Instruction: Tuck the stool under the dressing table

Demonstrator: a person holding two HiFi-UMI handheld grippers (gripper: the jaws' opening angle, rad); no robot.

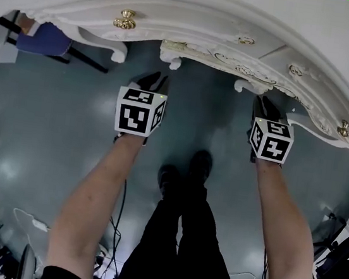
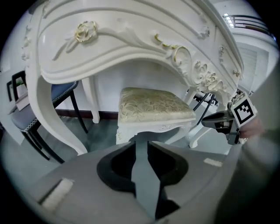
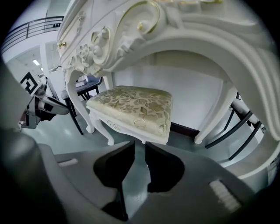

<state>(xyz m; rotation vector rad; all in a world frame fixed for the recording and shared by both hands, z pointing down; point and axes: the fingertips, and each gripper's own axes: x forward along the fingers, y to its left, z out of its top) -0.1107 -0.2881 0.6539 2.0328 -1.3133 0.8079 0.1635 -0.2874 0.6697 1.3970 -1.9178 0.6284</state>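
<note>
Stool [image 2: 153, 107]: white carved frame, scrolled apron, curved legs, square cushion in cream with a gold leaf pattern. Set on the grey floor [image 1: 49, 125] inside the arched kneehole of the dressing table [image 1: 198, 11], between its front legs, seat below the carved apron, clear of both grippers. Lower legs cut off in both gripper views by the gripper bodies; far legs not made out. Wholly hidden in head view under the tabletop; there only the white top, carved gilt edge, brass knobs [image 1: 125, 19], two bare forearms [image 1: 90, 201], dark trousers and shoes [image 1: 186, 169]. Left gripper [image 1: 155, 77] and right gripper [image 1: 263, 104] side by side just short of the table's front edge, pointing down and forward. Fingers hard to read in head view, black tips only. Plain in the gripper views: left fingers slightly spread, narrow gap, nothing in it but floor; right fingers likewise slightly spread, empty. Each gripper view also catching the other gripper side-on near its edge. Blue-seated chair [image 1: 44, 39] beside the table's left end. Rims of both gripper views dark and warped.
</note>
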